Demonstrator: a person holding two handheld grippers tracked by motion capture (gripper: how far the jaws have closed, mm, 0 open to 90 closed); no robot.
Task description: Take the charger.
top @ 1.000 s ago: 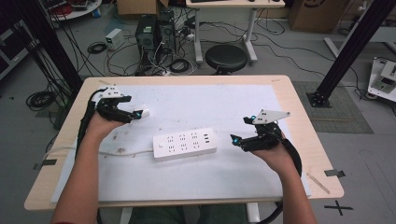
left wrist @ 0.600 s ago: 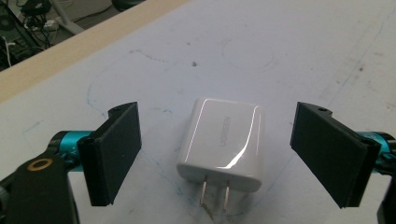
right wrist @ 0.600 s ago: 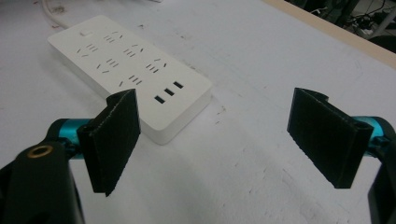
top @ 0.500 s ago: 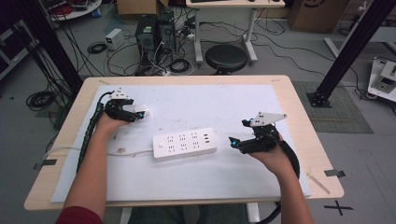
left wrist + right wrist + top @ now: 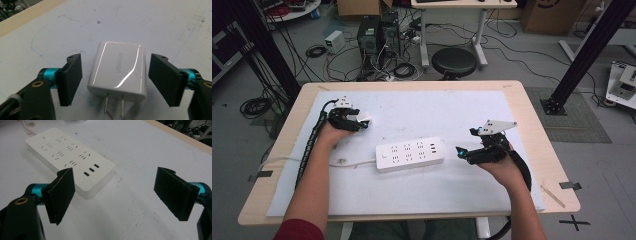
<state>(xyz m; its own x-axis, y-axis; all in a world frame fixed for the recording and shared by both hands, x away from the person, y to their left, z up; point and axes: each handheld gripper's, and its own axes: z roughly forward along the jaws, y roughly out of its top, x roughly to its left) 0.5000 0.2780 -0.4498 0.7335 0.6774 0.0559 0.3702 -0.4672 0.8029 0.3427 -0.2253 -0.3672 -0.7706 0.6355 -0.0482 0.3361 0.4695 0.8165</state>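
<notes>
On the white-covered table, the left gripper has its jaws spread either side of a white charger, not touching it. The power strip lies mid-table. Just right of it, the right gripper is wide apart, holding nothing.

- Even, bright overhead light; soft shadows under both hands.
- A glare streak crosses the white charger.
- Near jaws appear blurred; the power strip stays fairly sharp.
</notes>
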